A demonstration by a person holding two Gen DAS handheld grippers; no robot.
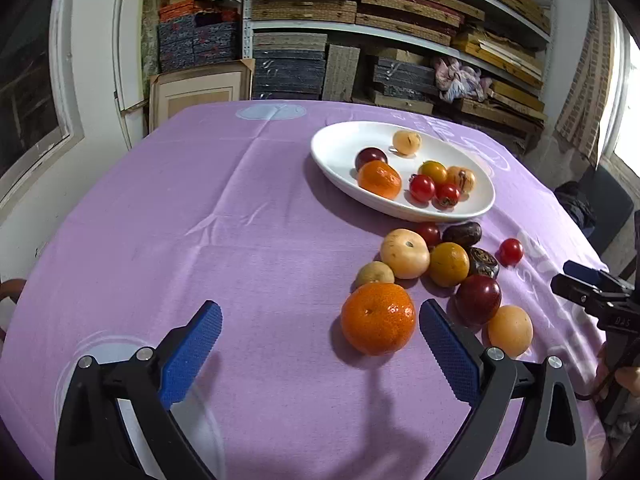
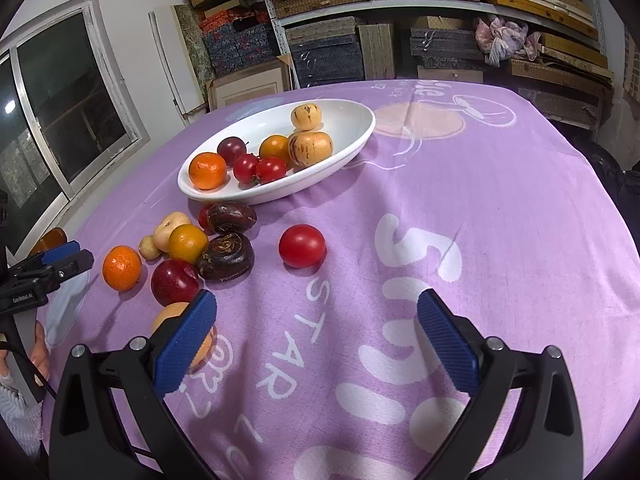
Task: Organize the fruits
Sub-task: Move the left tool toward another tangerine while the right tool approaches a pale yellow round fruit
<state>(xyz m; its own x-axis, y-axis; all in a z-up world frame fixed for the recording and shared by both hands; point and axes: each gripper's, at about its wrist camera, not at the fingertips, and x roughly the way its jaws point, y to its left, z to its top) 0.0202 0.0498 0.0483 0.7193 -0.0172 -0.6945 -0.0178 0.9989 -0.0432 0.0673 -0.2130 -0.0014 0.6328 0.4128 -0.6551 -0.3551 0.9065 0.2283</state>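
Left hand-held gripper (image 1: 320, 320) and right hand-held gripper (image 2: 316, 312) both agape, glossy dimpled tangerine (image 1: 378, 319) beside.

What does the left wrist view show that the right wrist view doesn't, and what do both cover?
Only the left wrist view shows the left gripper head-on, open, with the near mandarin just ahead of its right finger, and the pale peach-coloured fruit unobstructed.

Only the right wrist view shows the right gripper head-on, open and empty, plus the white lettering on the cloth.

Both show the white oval dish holding seven fruits, the loose pile beside it, the lone red tomato and the purple tablecloth.
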